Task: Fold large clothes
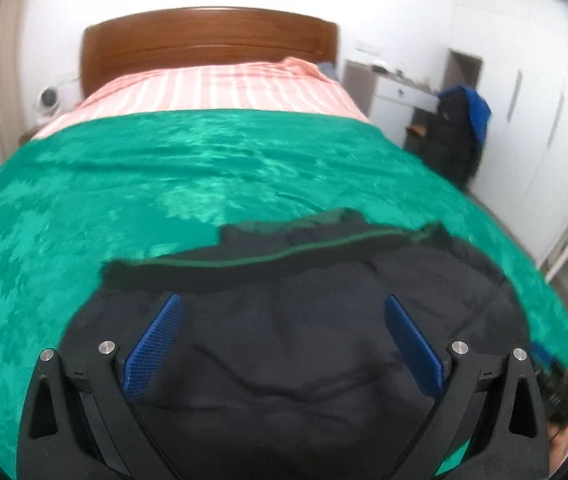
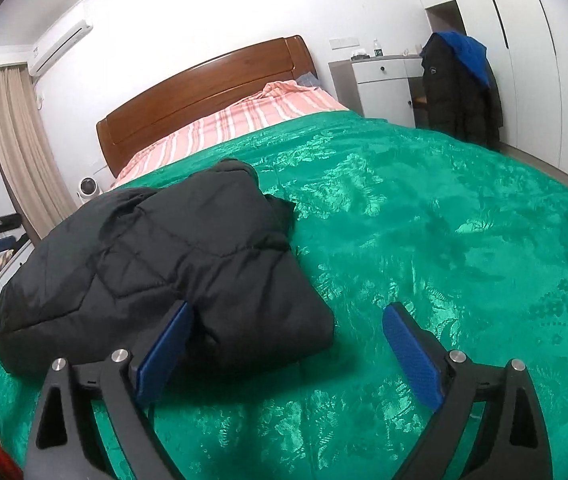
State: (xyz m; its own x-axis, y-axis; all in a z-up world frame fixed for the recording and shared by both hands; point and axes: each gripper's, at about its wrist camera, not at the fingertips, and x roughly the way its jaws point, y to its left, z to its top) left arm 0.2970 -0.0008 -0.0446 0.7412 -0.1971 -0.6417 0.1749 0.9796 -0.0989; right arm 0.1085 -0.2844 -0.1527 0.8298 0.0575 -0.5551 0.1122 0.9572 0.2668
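Black folded jacket beside right gripper, under left gripper

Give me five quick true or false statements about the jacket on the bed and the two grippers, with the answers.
1. The black puffer jacket lies folded on a green bedspread. True.
2. The right gripper is clamped on the jacket. False: its jaws stand wide open, holding nothing, beside the jacket's corner.
3. The left gripper is open above the jacket. True.
4. The headboard is white metal. False: it is brown wood.
5. Another dark coat with a blue part on top hangs by the white cabinet. True.
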